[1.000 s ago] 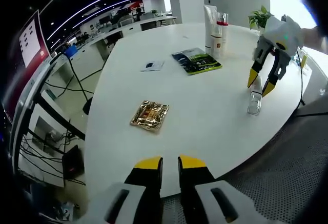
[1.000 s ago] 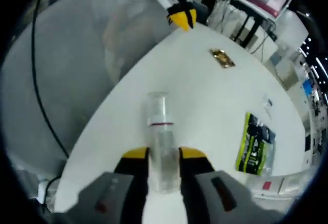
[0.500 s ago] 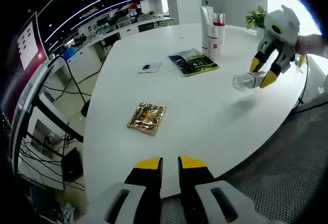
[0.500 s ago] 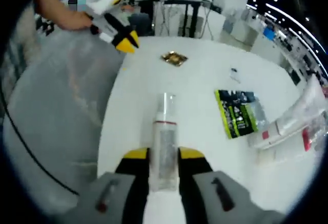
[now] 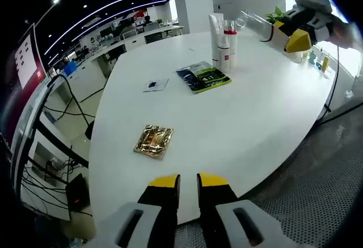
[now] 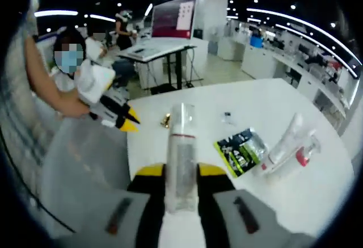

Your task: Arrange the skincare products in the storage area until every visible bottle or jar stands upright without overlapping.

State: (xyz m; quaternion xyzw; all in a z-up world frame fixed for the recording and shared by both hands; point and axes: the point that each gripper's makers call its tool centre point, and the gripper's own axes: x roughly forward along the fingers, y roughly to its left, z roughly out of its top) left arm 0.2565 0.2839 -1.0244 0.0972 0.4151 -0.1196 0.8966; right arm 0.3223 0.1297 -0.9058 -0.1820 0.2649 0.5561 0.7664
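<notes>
A clear bottle point(image 6: 181, 146) with a thin red ring sticks out forward between the yellow jaws of my right gripper point(image 6: 180, 171), which is shut on it. In the left gripper view the same clear bottle point(image 5: 256, 25) hangs tilted in the air in the right gripper point(image 5: 290, 37), close to a white tube point(image 5: 216, 30) and a red-capped bottle point(image 5: 229, 46) standing at the far side of the white table point(image 5: 255, 117). My left gripper point(image 5: 187, 181) hovers off the table's near edge, jaws together with nothing between them.
A green-black sachet point(image 5: 203, 76), a small white packet point(image 5: 154, 84) and a gold foil sachet point(image 5: 153, 140) lie on the table. A potted plant point(image 5: 276, 15) stands behind. A cable point(image 5: 334, 83) hangs off the right edge. A person's hand point(image 6: 71, 109) holds the left gripper point(image 6: 122, 120).
The right gripper has lifted the clear bottle off the table and carried it up and back toward the standing tube and bottle. The left gripper has kept its place.
</notes>
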